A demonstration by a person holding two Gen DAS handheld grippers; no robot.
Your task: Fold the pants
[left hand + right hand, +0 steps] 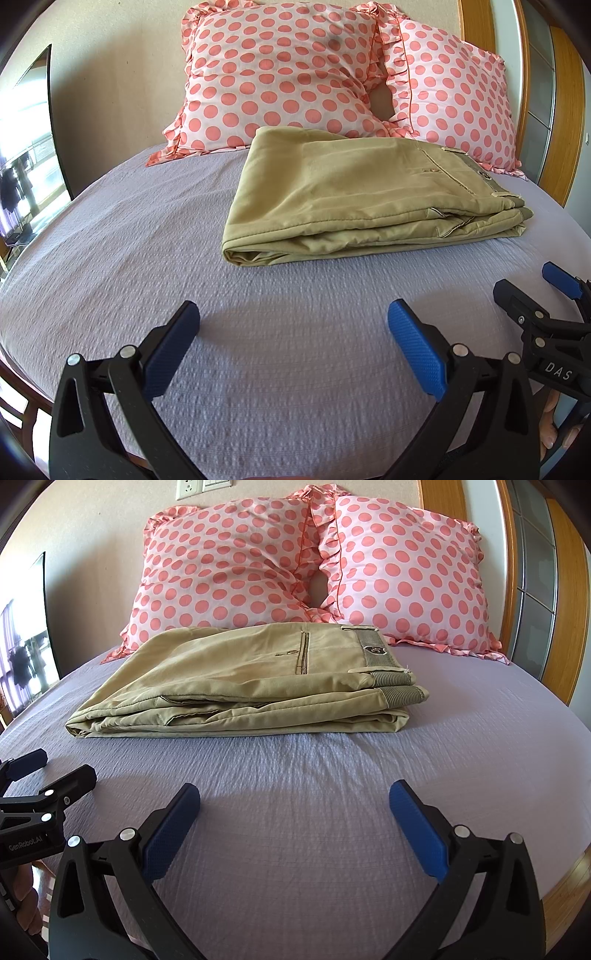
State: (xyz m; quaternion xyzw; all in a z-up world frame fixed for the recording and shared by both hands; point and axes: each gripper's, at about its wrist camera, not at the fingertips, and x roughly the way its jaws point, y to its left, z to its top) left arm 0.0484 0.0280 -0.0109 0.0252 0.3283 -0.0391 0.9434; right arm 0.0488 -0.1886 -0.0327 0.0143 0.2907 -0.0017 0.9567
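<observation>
The pants (pixel 365 192) lie folded in a flat, thick packet on the bed (pixel 147 258), in the upper middle of both frames, with the far edge just beside the two dotted pillows (pixel 295 565). Both tools are wide open and hold nothing: the left tool (pixel 293 325) hangs low in its frame over bare sheet, and the right tool (pixel 294 805) does the same in its own view, well apart from the pants. The folding looks finished or nearly so. What could go wrong now, I think, is a careless touch: a finger that catches the loose front edge (pixel 236 727) or the waistband (pixel 399 690) on the right of the packet would pull the layers open, because the cloth is soft and only rests by its own weight. The two tools are also near each other, so they may knock together. Open room is wide in the lower half of both frames; the wooden bed frame (pixel 565 882) closes the right edge.
</observation>
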